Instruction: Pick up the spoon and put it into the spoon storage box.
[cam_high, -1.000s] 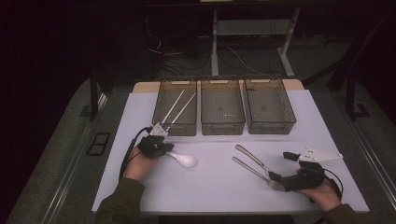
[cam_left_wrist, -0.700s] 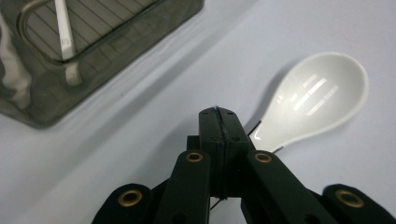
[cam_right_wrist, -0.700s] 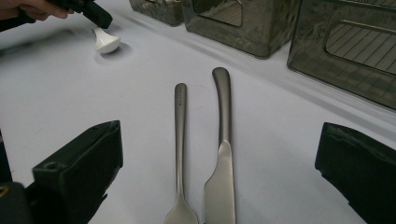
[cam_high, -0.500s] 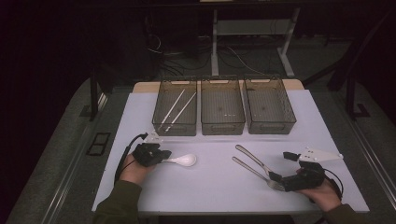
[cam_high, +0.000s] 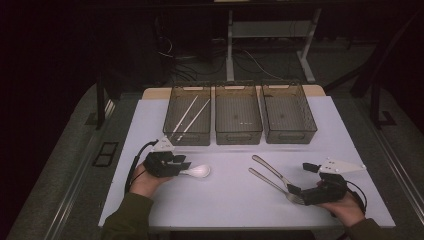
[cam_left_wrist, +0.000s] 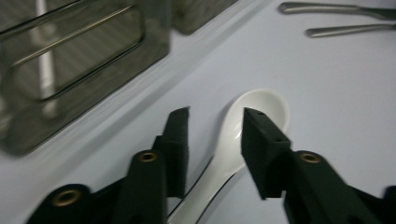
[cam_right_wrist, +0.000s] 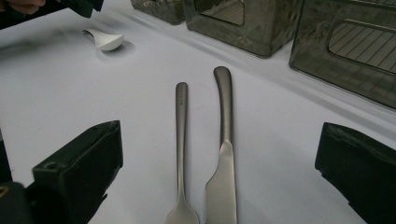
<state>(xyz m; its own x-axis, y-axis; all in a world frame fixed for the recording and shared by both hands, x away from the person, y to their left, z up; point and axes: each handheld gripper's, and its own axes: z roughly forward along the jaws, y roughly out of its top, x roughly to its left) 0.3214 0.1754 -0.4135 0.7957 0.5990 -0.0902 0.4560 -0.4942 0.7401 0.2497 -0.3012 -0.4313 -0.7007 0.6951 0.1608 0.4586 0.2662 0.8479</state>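
Note:
A white ceramic spoon (cam_high: 198, 171) lies on the white table, bowl to the right. My left gripper (cam_high: 181, 168) is open, its jaws either side of the spoon's handle; the spoon (cam_left_wrist: 254, 108) shows between the black pads (cam_left_wrist: 178, 140), and I cannot tell whether they touch it. A metal fork (cam_high: 270, 181) and a knife (cam_high: 267, 168) lie side by side at the right. My right gripper (cam_high: 301, 180) is wide open at their near ends. In the right gripper view, the fork (cam_right_wrist: 181, 135) and knife (cam_right_wrist: 225, 140) lie between the spread jaws, untouched.
Three dark mesh bins stand in a row at the back: the left bin (cam_high: 172, 127) holds a pair of pale chopsticks (cam_high: 191, 115), while the middle bin (cam_high: 238, 134) and the right bin (cam_high: 290, 135) look empty. The table's near edge runs just behind my hands.
My left gripper has moved down and slightly toward the near edge, coming over the spoon's handle. The spoon, fork, knife and right gripper have stayed put.

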